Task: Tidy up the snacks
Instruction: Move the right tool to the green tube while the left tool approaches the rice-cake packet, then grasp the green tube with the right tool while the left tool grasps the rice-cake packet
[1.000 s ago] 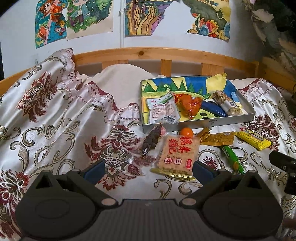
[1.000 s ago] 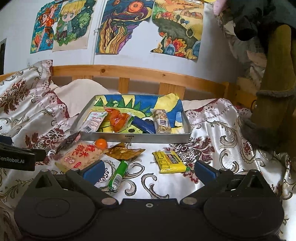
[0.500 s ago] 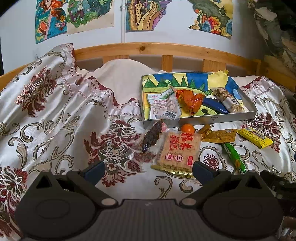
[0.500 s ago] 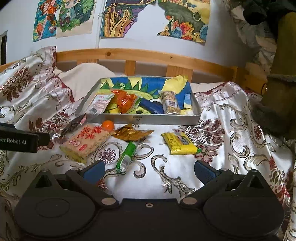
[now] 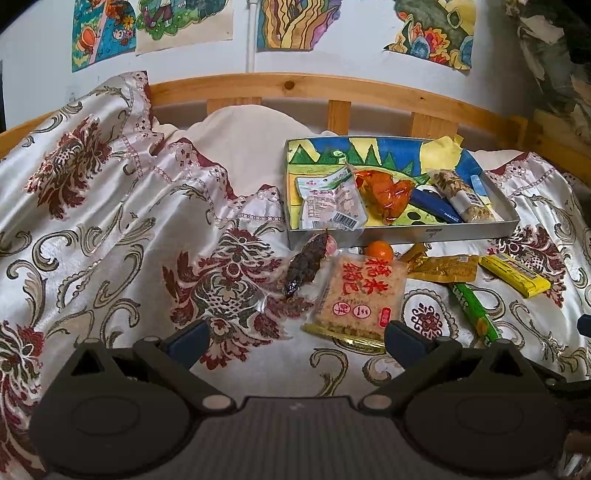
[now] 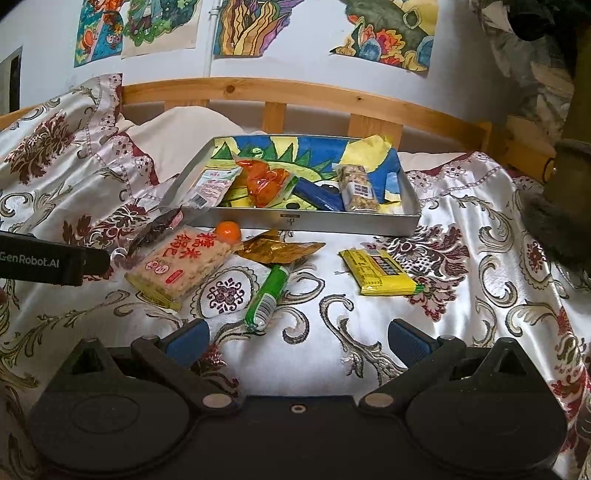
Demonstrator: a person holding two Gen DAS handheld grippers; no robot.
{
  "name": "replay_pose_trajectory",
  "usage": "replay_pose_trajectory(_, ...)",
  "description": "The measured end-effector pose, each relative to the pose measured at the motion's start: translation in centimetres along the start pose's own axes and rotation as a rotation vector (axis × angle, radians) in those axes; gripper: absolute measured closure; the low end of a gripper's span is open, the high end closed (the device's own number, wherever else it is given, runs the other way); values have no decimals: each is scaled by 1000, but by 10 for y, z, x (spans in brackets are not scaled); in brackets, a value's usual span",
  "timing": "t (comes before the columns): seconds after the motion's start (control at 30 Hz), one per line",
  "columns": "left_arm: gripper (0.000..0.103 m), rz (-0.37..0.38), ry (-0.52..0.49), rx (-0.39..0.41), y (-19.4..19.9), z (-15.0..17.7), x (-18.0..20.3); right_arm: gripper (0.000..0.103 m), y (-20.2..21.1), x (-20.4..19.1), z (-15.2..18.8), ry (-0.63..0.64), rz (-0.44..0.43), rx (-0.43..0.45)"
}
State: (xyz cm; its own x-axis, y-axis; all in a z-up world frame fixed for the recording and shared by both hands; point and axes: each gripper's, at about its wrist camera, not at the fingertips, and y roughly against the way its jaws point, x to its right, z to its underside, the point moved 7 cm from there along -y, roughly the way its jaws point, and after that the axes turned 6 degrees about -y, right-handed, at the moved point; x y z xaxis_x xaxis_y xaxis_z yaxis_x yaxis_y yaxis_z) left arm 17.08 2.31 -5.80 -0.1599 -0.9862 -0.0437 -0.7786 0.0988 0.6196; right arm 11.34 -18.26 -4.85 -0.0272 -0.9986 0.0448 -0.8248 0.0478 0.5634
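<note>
Floral satin bedspread [image 5: 110,229] covers bed, bunched high at left. Plain cream pillow [image 5: 251,147] at far middle. Wooden headboard rail [image 6: 314,96] behind it. Colourful children's drawings [image 6: 255,26] hang on white wall [image 5: 332,62] above rail.

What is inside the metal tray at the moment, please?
The tray holds a white packet, an orange packet, a blue packet and a nut bar on a drawing that hides its floor.
</note>
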Motion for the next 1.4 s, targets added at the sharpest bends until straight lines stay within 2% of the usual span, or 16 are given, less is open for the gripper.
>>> replay_pose_trajectory(0.17, 1, -18, 9, 32, -8, -4, -3, 1, -9, -1, -5, -14, -7, 7)
replay_pose_trajectory(0.4, 1, 24, 3, 55, -23, -5, -3, 1, -20, -6, -10, -19, -27, 32)
replay_pose_trajectory(0.57, 1, 115, -28, 52, -39, -13, 1, 1, -29, -11, -11, 2, -46, 46)
replay_pose_trajectory(0.73, 1, 238, -43, -18, -61, -17, 7, 1, -46, -11, -18, -19, -92, 25)
replay_pose_trajectory(0.83, 1, 295, -64, -76, -73, -19, 13, 1, -55, -11, -22, 15, -85, 41)
replay_pose_trajectory(1.03, 1, 341, -102, -124, -86, -22, 24, 6, -71, -14, -18, 39, -127, -9)
replay_pose_trajectory(1.17, 1, 414, -141, -173, -92, -22, 41, 7, -77, -16, -14, 52, -129, -30)
replay_pose_trajectory(1.27, 1, 410, -162, -194, -99, -22, 47, 9, -81, -16, -14, 58, -117, -31)
replay_pose_trajectory(1.33, 1, 407, -165, -212, -106, -24, 47, 19, -84, -16, -14, 55, -119, -34)
replay_pose_trajectory(1.4, 2, 410, -152, -231, -113, -28, 46, 22, -85, -15, -14, 55, -119, -33)
